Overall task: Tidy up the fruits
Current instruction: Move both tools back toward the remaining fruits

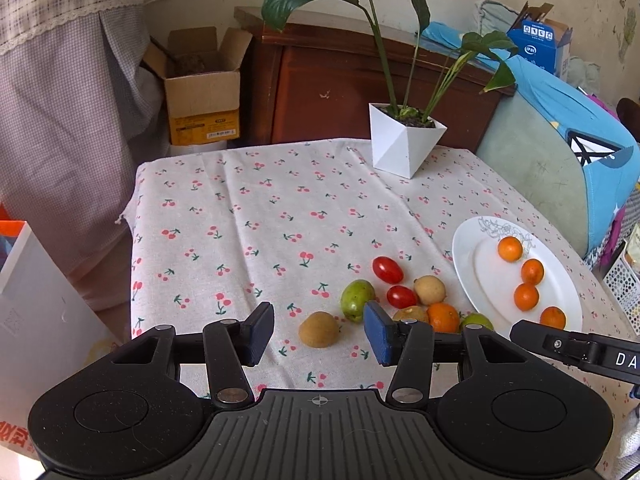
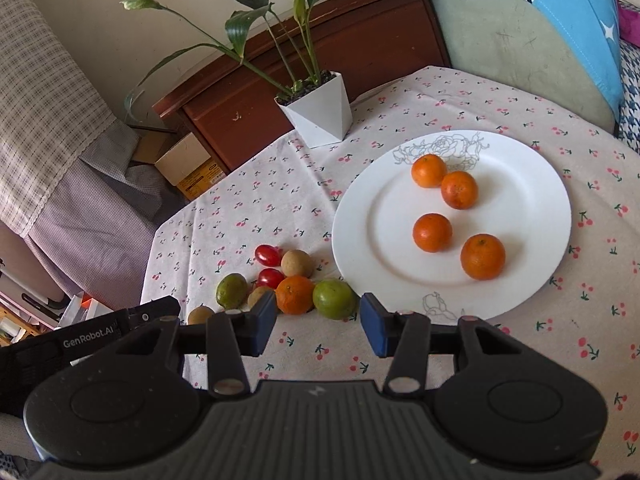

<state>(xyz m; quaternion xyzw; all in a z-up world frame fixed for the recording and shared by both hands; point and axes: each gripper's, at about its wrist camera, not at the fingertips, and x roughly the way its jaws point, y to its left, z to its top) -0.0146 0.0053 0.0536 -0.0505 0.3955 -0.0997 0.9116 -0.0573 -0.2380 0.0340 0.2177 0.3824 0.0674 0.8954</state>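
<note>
A white plate (image 2: pixel 380 220) on the cherry-print tablecloth (image 1: pixel 260 220) holds several small oranges (image 2: pixel 482 256). Left of the plate lies a loose pile: two cherry tomatoes (image 1: pixel 387 269), two green fruits (image 1: pixel 356 299), brown longans (image 1: pixel 429 289) and one orange (image 2: pixel 295 294). My left gripper (image 1: pixel 319 334) is open near the table's front edge. A lone longan (image 1: pixel 319 329) lies on the cloth just beyond its fingers, untouched. My right gripper (image 2: pixel 319 328) is open and empty, just short of a green fruit (image 2: pixel 334 299) and the plate's near rim.
A white angular pot with a leafy plant (image 1: pixel 404 142) stands at the table's far side. A brown wooden cabinet (image 1: pixel 340 88) and a cardboard box (image 1: pixel 202 92) are behind. A cushioned chair with blue cloth (image 1: pixel 552 152) is to the right. White boxes (image 1: pixel 36 320) sit at the left.
</note>
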